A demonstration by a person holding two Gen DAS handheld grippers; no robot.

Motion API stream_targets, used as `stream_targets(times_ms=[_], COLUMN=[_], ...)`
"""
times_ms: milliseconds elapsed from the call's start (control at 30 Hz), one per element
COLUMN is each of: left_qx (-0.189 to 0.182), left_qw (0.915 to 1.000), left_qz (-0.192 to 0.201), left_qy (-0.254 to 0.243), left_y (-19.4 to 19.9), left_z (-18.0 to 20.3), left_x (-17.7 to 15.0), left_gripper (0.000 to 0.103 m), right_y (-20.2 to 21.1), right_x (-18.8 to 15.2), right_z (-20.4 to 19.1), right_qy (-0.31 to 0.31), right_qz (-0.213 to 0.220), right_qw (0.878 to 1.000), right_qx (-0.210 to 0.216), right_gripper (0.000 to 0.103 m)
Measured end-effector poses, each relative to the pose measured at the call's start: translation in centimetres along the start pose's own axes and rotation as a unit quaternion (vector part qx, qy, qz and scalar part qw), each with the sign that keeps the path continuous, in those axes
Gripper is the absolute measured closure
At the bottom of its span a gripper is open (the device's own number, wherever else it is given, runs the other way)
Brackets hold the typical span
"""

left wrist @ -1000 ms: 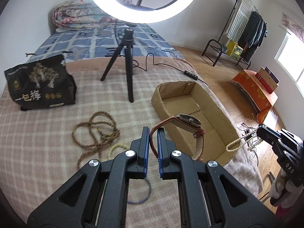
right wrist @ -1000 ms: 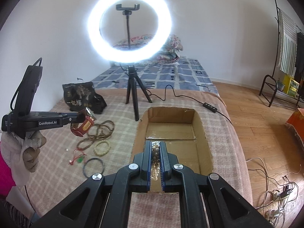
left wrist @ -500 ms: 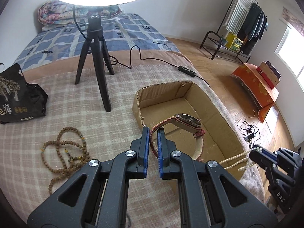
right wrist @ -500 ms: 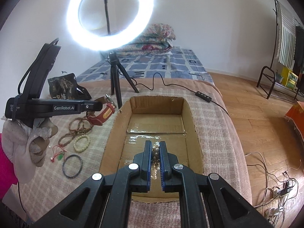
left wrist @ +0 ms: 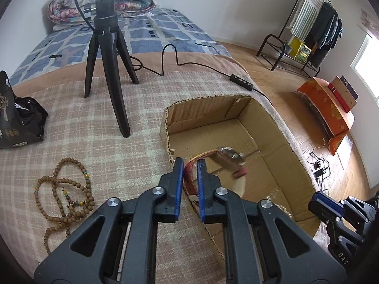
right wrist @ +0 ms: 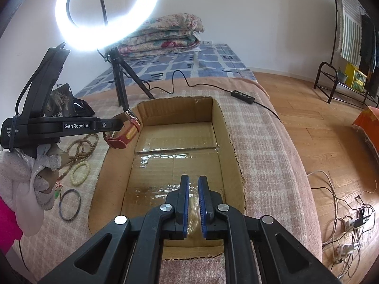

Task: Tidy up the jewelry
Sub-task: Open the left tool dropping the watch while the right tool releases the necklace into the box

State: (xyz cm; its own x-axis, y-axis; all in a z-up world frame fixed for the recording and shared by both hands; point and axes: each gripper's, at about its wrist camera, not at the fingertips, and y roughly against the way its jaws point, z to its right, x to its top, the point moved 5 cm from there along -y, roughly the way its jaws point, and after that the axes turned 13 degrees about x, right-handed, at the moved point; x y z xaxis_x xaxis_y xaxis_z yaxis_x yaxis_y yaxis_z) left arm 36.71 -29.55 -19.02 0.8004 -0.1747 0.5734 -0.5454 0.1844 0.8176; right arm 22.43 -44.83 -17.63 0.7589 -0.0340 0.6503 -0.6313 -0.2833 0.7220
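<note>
An open cardboard box [left wrist: 236, 108] [right wrist: 175, 111] lies on the checked blanket. My left gripper [left wrist: 190, 163] [right wrist: 119, 125] hangs over the box's near-left corner and its jaws are opening. The red strap of a wristwatch [left wrist: 228, 153] [right wrist: 123, 135] still sits between them, and the watch looks blurred. My right gripper [right wrist: 193, 182] [left wrist: 315, 201] is low over the box's near end, its jaws also opening. A pearl strand [right wrist: 193, 213] [left wrist: 278, 207] shows as a blurred cream smear below them, down on the box floor.
Left of the box lie a brown wooden bead strand [left wrist: 64, 189] [right wrist: 83, 146], a pale bead bracelet [right wrist: 80, 169] and a dark bangle [right wrist: 69, 204]. A ring-light tripod [left wrist: 106, 71], its cable controller [left wrist: 241, 82] and a black bag [left wrist: 16, 123] stand behind. The bed edge drops off at right.
Both grippers came forward and down over the box. The pearls, earlier pinched in the right jaws, have dropped away. The left jaws have parted slightly around the watch strap.
</note>
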Motion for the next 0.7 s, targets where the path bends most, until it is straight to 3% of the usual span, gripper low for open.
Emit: stream_targets(times_ms=[67,167,200,333,400,700], left_qx=[-0.003,0.003,0.005,0.004,0.004,0.004], left_qw=[1.0,0.9998,0.9997,0.9995,0.9995,0.9993], left_qz=[0.005,0.015,0.017,0.025,0.027,0.036], left_qy=[-0.005,-0.013,-0.015,-0.016,-0.016,-0.009], left_y=[0.2,0.8,0.9,1.9,2.3,4.6], left_z=[0.3,0.7,0.8,0.8,0.8,-0.2], left_x=[0.0,0.2,0.2,0.2,0.2,0.1], left_gripper=[0.087,0.083,0.077,0.076,0.076,0.076], right_y=[0.0,0.2,0.3,0.6,0.9,2.5], right_x=[0.0,-0.1,-0.1,-0.2,-0.3,-0.2], right_z=[0.1,-0.1,-0.1,-0.3,-0.5,-1.3], right_qy=[-0.001,0.001,0.002,0.003,0.004,0.008], right_qz=[0.002,0.002,0.002,0.004,0.005,0.014], right_qw=[1.0,1.0,1.0,1.0,1.0,0.998], right_qx=[-0.004,-0.01,-0.014,-0.021,-0.029,-0.057], right_gripper=[0.08,0.073,0.064,0.05,0.031,0.011])
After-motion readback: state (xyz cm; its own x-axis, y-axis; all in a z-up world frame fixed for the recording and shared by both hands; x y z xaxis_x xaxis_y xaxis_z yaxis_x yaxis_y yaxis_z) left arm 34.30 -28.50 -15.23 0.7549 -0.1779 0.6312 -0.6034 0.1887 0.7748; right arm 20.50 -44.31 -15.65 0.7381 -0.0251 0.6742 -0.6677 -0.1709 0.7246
